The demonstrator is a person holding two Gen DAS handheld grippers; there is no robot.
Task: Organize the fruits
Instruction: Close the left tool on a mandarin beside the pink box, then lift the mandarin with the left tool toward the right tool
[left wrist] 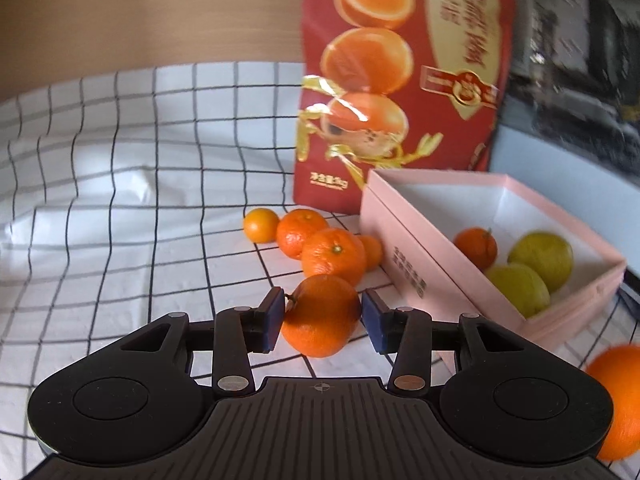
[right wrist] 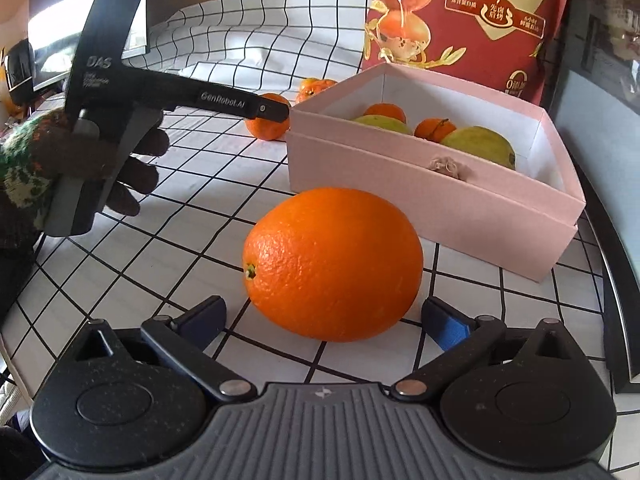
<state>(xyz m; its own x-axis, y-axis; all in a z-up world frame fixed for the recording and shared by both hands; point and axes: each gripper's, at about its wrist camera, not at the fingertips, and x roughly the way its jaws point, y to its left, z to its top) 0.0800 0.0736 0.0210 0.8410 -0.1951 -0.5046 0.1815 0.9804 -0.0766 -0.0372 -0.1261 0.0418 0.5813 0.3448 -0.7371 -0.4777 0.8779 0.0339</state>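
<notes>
Left gripper (left wrist: 321,322) sits low over the checked tablecloth (left wrist: 120,200), jaws parted around a mandarin (left wrist: 322,316); the left pad touches or nearly touches the stem side, the right pad stands just clear of the peel, so the fruit rests on the cloth rather than being pinched. Just beyond it, a cluster of four more mandarins (left wrist: 320,244) lies beside the near corner of the pink box (left wrist: 416,256). Inside the box: one mandarin with stem (left wrist: 476,248) and two yellow-green fruits (left wrist: 532,270), touching each other. A red snack bag (left wrist: 400,80) stands upright behind the box. Right gripper (right wrist: 324,322) has its fingers spread wide, a large orange (right wrist: 334,264) lying on the cloth between and just ahead of the pads, neither pad in contact. In the right wrist view, a gloved hand (right wrist: 100,168) grips the left tool's handle at the left. The orange lies just in front of the box's long wall, apart from it.
</notes>
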